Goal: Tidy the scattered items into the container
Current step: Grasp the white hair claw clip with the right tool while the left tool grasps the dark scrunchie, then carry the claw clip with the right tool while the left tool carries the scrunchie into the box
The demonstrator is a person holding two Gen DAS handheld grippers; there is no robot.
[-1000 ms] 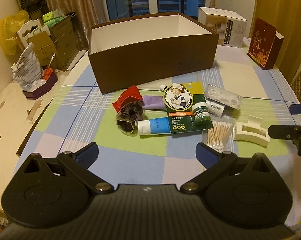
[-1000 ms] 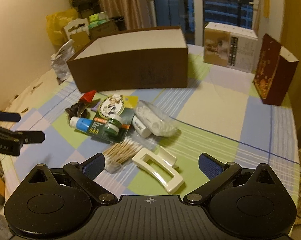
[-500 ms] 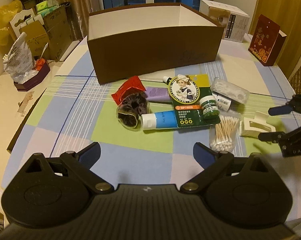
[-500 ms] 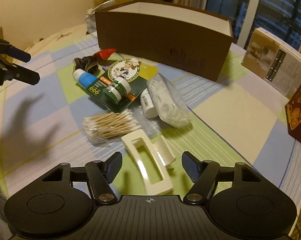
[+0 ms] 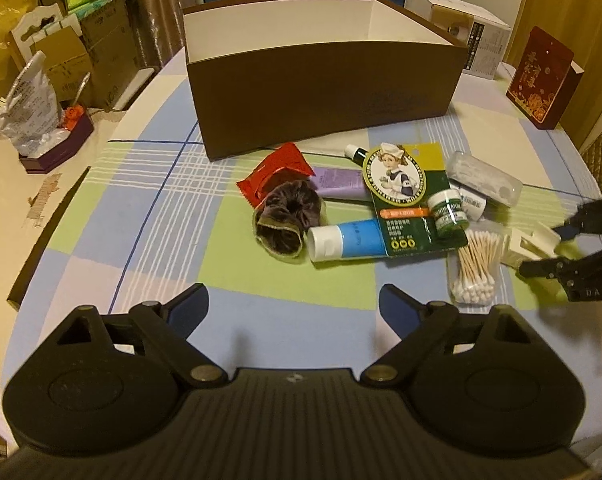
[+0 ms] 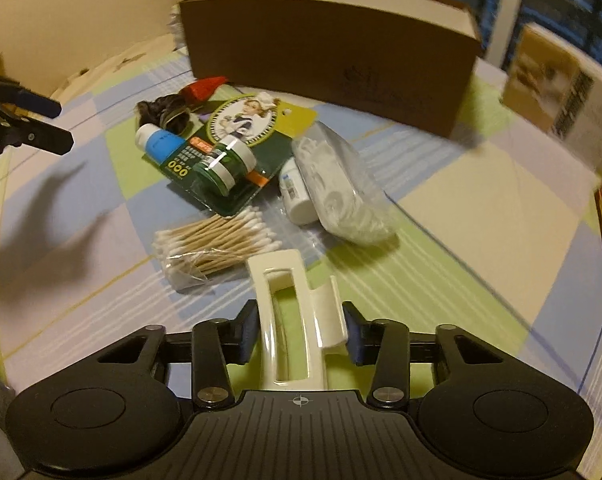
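On tabletop (image 5: 101,216): one brown box (image 5: 325,92) far centre; near it, one scrunchie (image 5: 287,216), one red sachet (image 5: 275,170), one blue tube (image 5: 347,238), one carded green jar (image 6: 223,158), one swab pack (image 6: 213,242), one white hair clip (image 6: 291,312). Right tool (image 6: 299,330) closed onto hair clip, clip between fingers, on tabletop right of swab pack. Left tool (image 5: 293,306) spread apart, empty, near of the scrunchie.

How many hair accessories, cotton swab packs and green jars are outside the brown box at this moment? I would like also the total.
Hair accessories: 2, scrunchie and claw clip
Cotton swab packs: 1
Green jars: 1
Total: 4
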